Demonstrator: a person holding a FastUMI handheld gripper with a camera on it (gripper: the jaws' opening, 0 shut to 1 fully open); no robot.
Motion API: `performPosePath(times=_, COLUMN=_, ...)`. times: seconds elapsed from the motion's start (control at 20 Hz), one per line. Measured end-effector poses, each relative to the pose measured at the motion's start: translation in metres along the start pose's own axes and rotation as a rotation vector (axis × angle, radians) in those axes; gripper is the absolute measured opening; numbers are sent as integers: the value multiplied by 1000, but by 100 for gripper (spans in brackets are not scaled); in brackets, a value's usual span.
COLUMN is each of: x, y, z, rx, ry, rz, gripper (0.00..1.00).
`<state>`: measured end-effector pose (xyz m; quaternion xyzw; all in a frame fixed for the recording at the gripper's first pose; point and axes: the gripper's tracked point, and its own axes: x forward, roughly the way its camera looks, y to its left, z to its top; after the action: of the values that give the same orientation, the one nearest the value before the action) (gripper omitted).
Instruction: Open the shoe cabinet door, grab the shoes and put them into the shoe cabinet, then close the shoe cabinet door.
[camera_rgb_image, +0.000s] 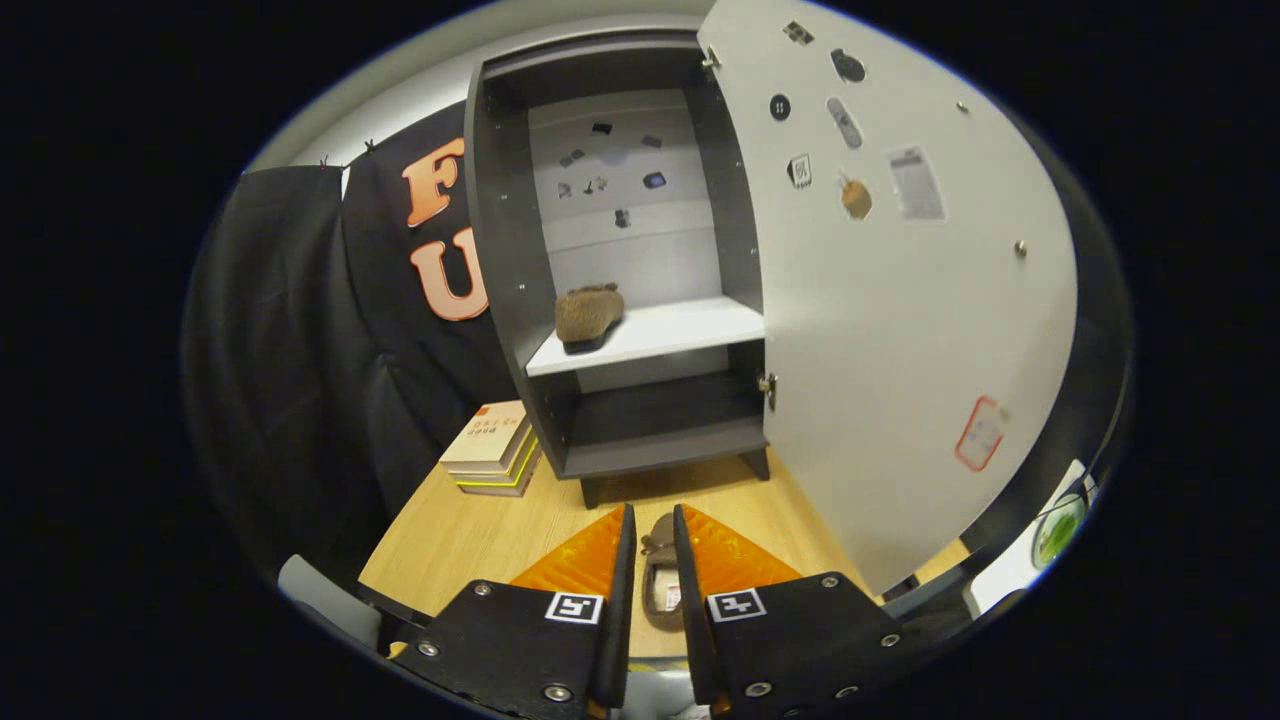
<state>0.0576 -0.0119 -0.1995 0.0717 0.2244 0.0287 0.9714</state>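
With the cabinet door (900, 330) swung wide to the right, the shoe cabinet (620, 270) is seen straight ahead of the gripper (655, 530), well beyond its fingertips, standing on a pale wooden table (470, 530). One brown shoe (588, 316) is already set on the white middle shelf (660, 335), toward the shelf's left end, toe end hanging slightly past the front edge. The dark lower shelf (665, 455) is seen below it. Small stickers are noted on the cabinet's back panel and on the inner face of the door.

A second brown shoe (660, 585) is seen between the two fingers, its length running along them, its open top facing up with a pale insole visible. The fingers are drawn close against its sides, narrowly parted; the shoe appears to be gripped, though actual contact of both fingers cannot be confirmed. Whether the shoe rests on the table or is lifted cannot be told.

A stack of books (495, 450) is noted on the table ahead and to the left of the fingers, just beside the cabinet's lower left corner.
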Motion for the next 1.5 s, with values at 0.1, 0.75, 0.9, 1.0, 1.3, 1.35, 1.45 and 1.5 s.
performPosePath(times=0.1, x=19, y=5, z=-24, rx=8, ry=49, rz=5, gripper=24)
performPosePath(times=0.75, x=139, y=15, z=-171, rx=59, ry=357, rz=22, gripper=28)
performPosePath(times=0.9, x=162, y=9, z=-195, rx=56, ry=410, rz=4, gripper=28)
performPosePath(times=1.0, x=174, y=9, z=-201, rx=62, ry=420, rz=2, gripper=28)
performPosePath(times=1.3, x=199, y=7, z=-215, rx=85, ry=465, rz=8, gripper=28)
performPosePath(times=1.35, x=202, y=8, z=-216, rx=92, ry=471, rz=14, gripper=28)
performPosePath(times=1.45, x=209, y=10, z=-219, rx=93, ry=475, rz=16, gripper=28)
performPosePath(times=1.5, x=211, y=10, z=-222, rx=80, ry=475, rz=10, gripper=28)
